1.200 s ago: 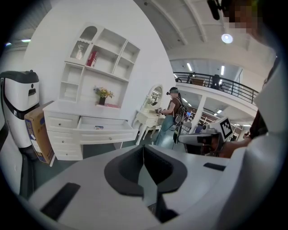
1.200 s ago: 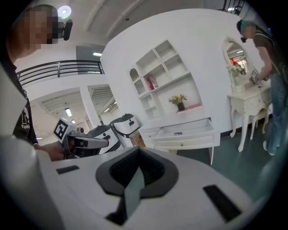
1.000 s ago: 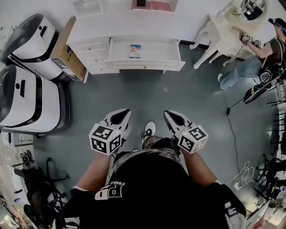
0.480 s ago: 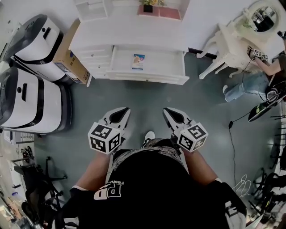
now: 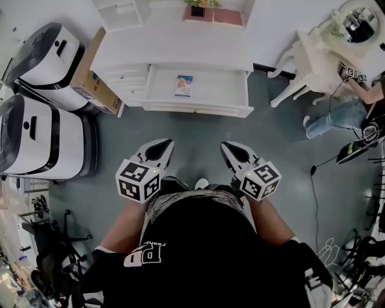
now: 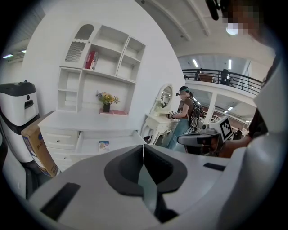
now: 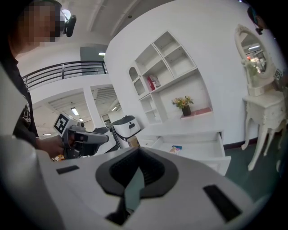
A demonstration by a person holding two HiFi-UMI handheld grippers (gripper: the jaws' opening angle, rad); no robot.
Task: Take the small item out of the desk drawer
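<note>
Head view looked steeply down on the left gripper (image 5: 163,144) and the right gripper (image 5: 227,146), held side by side above the person's dark shirt and a white shoe (image 5: 201,182). Both pointed toward a pulled-out drawer (image 5: 198,109) and were well apart from it. In the left gripper view the jaws of that gripper (image 6: 143,146) met at their tips with nothing between them, and the right gripper view showed the same of its own gripper (image 7: 137,149). The small item (image 5: 183,85), a flat packet with blue print, lay alone on the drawer's white bottom, left of its middle. A stretch of grey-green floor (image 5: 198,135) lay between the grippers and the drawer front. On the white surface (image 5: 180,48) above the drawer stood a potted flower (image 5: 197,9) beside a pink tray (image 5: 225,17). A cardboard box (image 5: 93,78) leaned against the surface's left end, with two white-and-black machines (image 5: 42,54) just beyond it. To the right stood a white dressing table (image 5: 319,48), with another person (image 5: 343,111) beside it, and a black cable (image 5: 316,198) trailed across the floor.
</note>
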